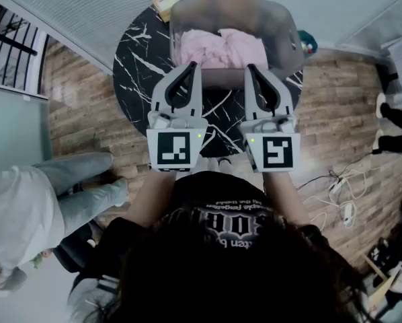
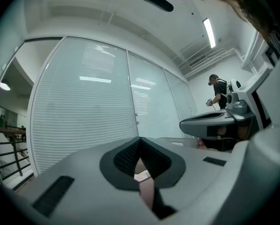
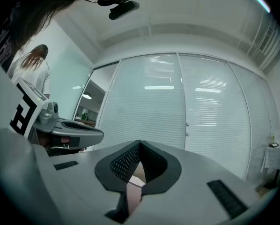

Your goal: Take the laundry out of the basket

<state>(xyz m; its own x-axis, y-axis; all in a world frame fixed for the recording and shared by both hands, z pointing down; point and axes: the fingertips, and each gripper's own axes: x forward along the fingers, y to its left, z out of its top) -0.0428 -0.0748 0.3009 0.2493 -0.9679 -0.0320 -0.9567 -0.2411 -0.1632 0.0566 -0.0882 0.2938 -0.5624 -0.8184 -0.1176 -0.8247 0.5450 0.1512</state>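
Two grippers show side by side in the head view, level above a round black marbled table (image 1: 135, 59). The left gripper (image 1: 193, 64) and the right gripper (image 1: 250, 66) each have their jaws drawn to a closed point with nothing pinched. Both tips reach the near wall of a translucent grey basket (image 1: 290, 42) that stands on the table. Only this view shows the task's thing, the pink laundry (image 1: 221, 49), which lies bunched inside the basket, just beyond the tips. A cardboard box (image 1: 165, 4) sits behind the basket, and cables (image 1: 341, 197) trail over the wooden floor. A seated person in a white top (image 1: 26, 214) is at the left edge.

Seen along its own jaws in the left gripper view, the left gripper (image 2: 140, 139) is clenched, pads meeting at the tip. A pink sliver shows through the slot below them; whether that is cloth I cannot tell. The gripper's grey body hides the basket and table. Its neighbour juts in at the right, before window blinds (image 2: 84, 111), and a distant standing person (image 2: 219, 92) appears nowhere else.

Looking along the right gripper (image 3: 139, 143), its jaws are likewise pressed together and empty. The other gripper's marker cube (image 3: 22, 112) is at the left.
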